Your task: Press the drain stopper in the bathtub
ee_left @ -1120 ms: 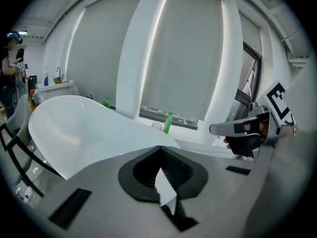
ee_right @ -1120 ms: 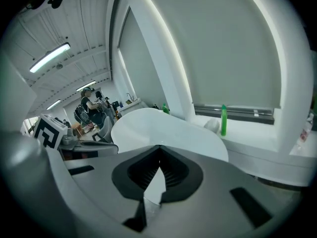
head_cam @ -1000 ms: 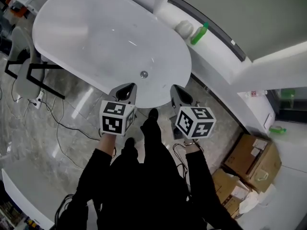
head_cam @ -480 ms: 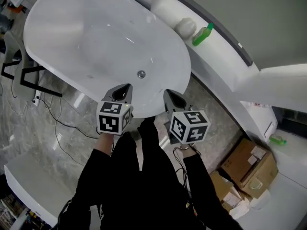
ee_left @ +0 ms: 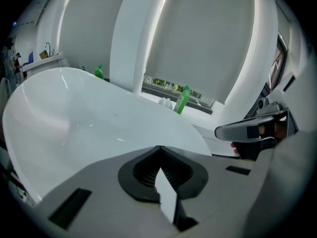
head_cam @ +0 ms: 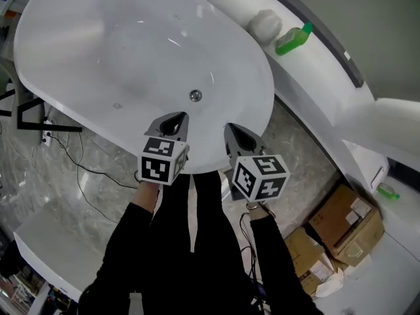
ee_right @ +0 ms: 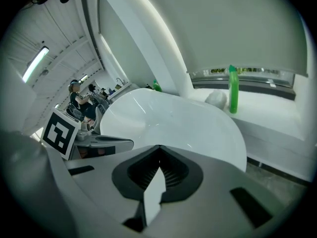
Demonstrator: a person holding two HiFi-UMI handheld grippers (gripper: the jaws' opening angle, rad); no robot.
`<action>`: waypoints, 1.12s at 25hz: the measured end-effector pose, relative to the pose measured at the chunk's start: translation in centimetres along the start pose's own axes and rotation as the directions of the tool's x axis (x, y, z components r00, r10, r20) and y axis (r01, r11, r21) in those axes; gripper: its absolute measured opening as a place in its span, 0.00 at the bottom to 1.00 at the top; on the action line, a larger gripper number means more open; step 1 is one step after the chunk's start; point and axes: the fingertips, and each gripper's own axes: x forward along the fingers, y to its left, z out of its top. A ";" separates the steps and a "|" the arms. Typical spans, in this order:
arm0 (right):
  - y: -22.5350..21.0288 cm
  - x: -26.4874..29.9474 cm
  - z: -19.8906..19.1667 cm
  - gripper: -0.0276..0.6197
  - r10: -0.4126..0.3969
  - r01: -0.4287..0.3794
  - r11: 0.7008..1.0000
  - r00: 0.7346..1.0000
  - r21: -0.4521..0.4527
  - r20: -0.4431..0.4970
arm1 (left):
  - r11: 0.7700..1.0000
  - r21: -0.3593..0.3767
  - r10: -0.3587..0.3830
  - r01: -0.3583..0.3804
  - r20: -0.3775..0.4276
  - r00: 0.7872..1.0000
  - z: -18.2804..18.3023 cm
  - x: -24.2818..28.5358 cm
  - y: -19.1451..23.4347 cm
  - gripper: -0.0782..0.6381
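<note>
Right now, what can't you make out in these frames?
1. Drain stopper: head view, too small to tell raised or pressed; in the gripper views, the left gripper and right gripper bodies cover it.
2. Bathtub far rim: head view, cut off by the top edge.
3. Green bottle label: too small in every view.

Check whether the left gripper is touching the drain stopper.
Apart. The head view shows the left gripper held by the near rim of the bathtub, with bare white tub surface between it and the drain stopper.
</note>
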 end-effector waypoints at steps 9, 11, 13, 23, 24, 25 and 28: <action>-3.4 8.1 -2.9 0.05 -0.045 0.049 0.997 0.997 0.062 -0.063 | 0.996 0.030 -0.079 0.082 -0.111 0.991 -3.6 9.9 3.1 0.12; -3.9 10.0 -3.4 0.05 -0.044 0.048 0.997 0.996 0.055 -0.077 | 0.995 0.030 -0.086 0.091 -0.135 0.987 -4.8 12.1 3.9 0.12; -4.6 11.8 -4.1 0.05 -0.045 0.051 0.997 0.995 0.064 -0.090 | 0.995 0.028 -0.088 0.093 -0.160 0.983 -6.2 14.2 4.7 0.12; -7.5 19.5 -7.8 0.05 -0.055 0.067 0.996 0.981 0.056 -0.188 | 0.992 0.053 -0.097 0.113 -0.233 0.968 -10.9 23.2 8.5 0.12; -7.8 20.2 -8.2 0.05 -0.057 0.069 0.996 0.979 0.052 -0.197 | 0.992 0.053 -0.100 0.116 -0.239 0.966 -11.3 23.9 8.7 0.12; -8.1 20.8 -8.4 0.05 -0.058 0.070 0.996 0.977 0.050 -0.205 | 0.992 0.054 -0.101 0.117 -0.247 0.964 -11.8 24.6 9.0 0.11; -9.1 22.7 -9.1 0.05 -0.057 0.071 0.996 0.972 0.052 -0.228 | 0.993 0.045 -0.095 0.111 -0.275 0.957 -13.7 26.7 9.6 0.12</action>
